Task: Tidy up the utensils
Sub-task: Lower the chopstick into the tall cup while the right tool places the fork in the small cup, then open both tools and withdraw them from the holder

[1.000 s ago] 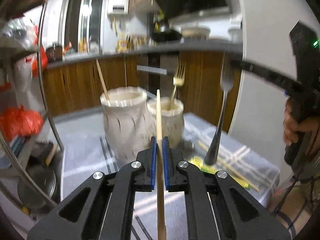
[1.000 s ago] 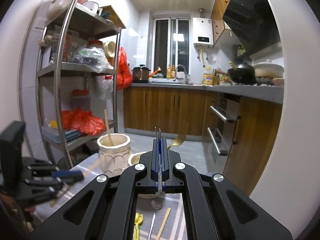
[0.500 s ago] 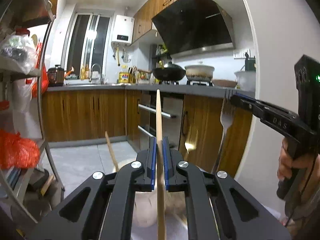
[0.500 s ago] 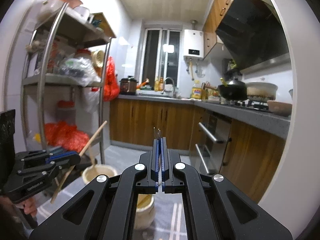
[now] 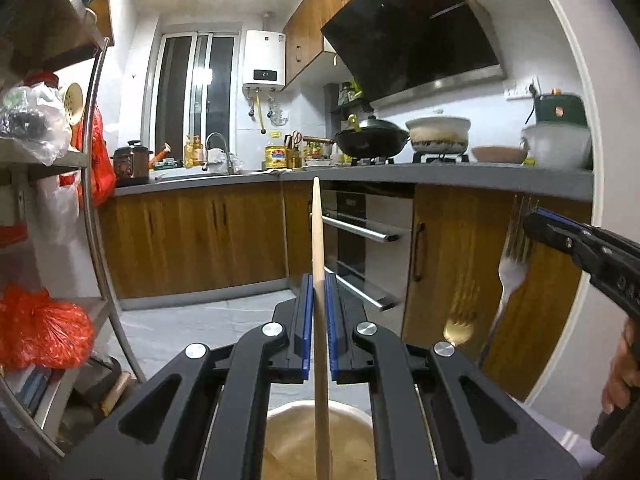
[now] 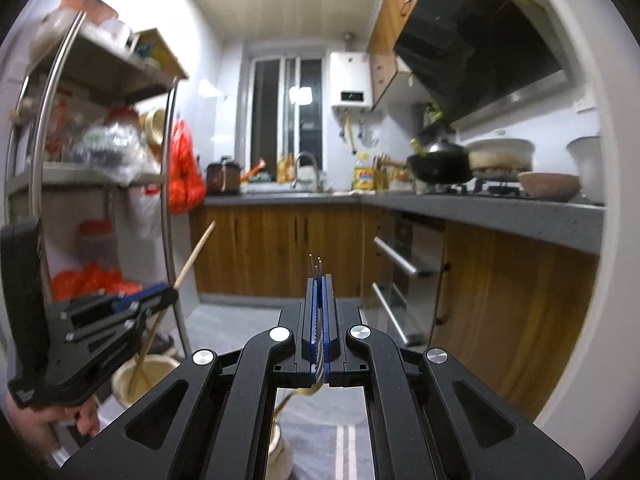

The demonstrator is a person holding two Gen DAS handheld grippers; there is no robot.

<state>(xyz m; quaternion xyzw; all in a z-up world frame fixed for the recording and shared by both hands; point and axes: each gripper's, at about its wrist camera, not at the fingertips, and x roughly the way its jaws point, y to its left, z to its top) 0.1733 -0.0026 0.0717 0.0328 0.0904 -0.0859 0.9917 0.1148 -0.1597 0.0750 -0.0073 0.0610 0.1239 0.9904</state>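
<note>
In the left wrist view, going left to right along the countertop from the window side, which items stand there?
Dark rice cooker → sink faucet → yellow tin → black wok → white casserole pot → shallow brown bowl → white pot.

Left wrist view:
- White water heater (image 5: 264, 60) on the far wall. It has a dark display strip near its lower edge, and the lit digits probably read "21". They are small and slightly soft.
- Right gripper (image 5: 530, 218). There is pale lettering on the black side of its body. The first letter is "D", and the rest runs into blur at the frame edge and is not legible.
- Yellow tin (image 5: 275, 157) on the counter. It has a printed red and blue label, and no word on it resolves.

Right wrist view:
- Same water heater. The display is lit but blurred, so the digits are unreadable here.
- Left gripper (image 6: 173, 291). There is a small pale marking low on the rear of its body, too blurred to read.
</note>
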